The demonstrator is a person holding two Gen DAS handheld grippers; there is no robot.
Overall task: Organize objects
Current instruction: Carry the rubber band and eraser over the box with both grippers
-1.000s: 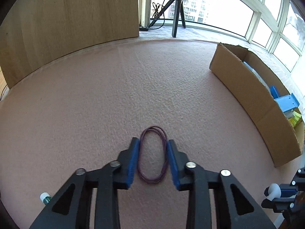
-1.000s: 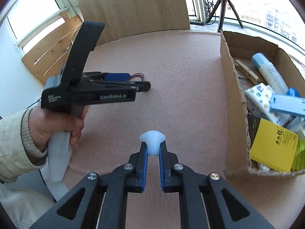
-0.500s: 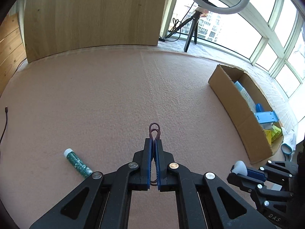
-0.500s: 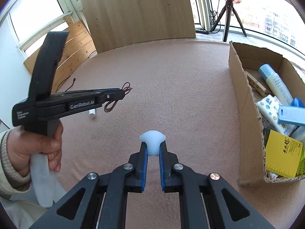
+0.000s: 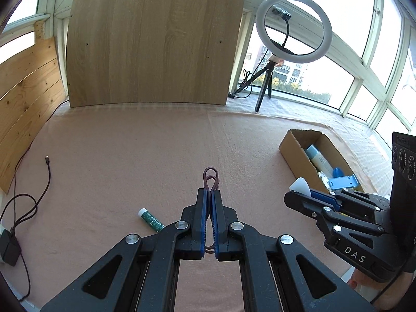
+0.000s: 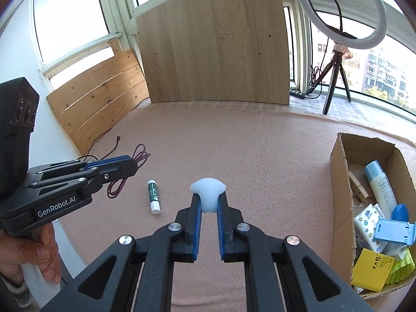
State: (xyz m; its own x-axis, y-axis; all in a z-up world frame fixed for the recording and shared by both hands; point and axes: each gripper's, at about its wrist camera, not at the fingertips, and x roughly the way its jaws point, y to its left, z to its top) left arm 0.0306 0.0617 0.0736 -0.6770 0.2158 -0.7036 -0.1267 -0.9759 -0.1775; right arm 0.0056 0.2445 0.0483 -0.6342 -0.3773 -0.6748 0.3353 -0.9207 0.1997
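My left gripper [image 5: 210, 192] is shut on a dark purple elastic loop [image 5: 211, 177], held up above the pink cloth; the loop's ends stick out past the tips and hang behind the pads. From the right wrist view the left gripper [image 6: 131, 165] shows at the left with the loop [image 6: 141, 156] dangling from it. My right gripper [image 6: 208, 198] is shut on a small white rubbery piece [image 6: 208, 188], also lifted off the cloth. The left wrist view catches that right gripper [image 5: 299, 195] and its white piece [image 5: 300, 184] at the right. A cardboard box [image 6: 340, 182] sits to the right.
A green glitter tube with a white cap [image 6: 154, 195] lies on the cloth [image 6: 234, 150]; the tube [image 5: 150, 220] lies left of my left fingers. The box [image 5: 292, 153] holds a bottle, a blue stand, a yellow card and other items. A black cable [image 5: 48, 171] trails at the left. A wooden board [image 5: 153, 46] and ring light [image 5: 293, 26] stand behind.
My left gripper closed on the purple loop where it lay on the cloth and lifted it clear. Both grippers have risen, so more of the cloth and the room shows.
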